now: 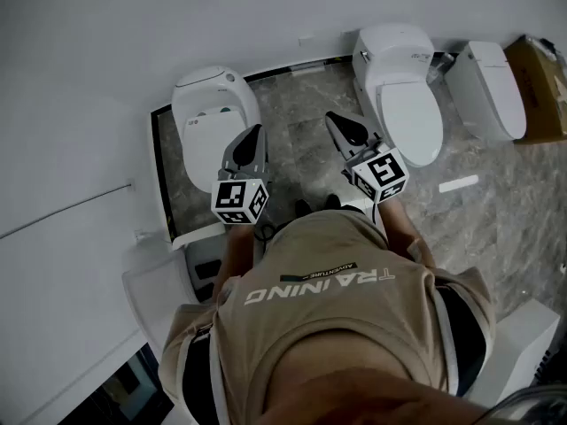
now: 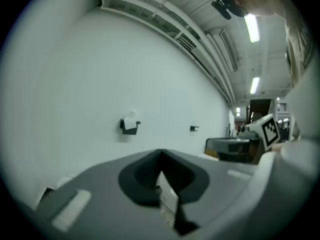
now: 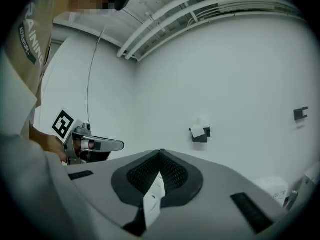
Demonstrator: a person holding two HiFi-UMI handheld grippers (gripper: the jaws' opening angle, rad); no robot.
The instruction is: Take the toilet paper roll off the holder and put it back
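Now the small white toilet paper roll (image 3: 200, 128), right of middle, looks soft and light, so pinch its sides gently; the left tool (image 2: 160, 159) and right tool (image 3: 160, 156) are closed, empty.

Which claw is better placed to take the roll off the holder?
Left, marginally: the left claw points nearly straight at the holder; the right claw stands off to its side.

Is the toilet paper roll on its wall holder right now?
On: the white roll rests on its dark holder, seen in both gripper views.
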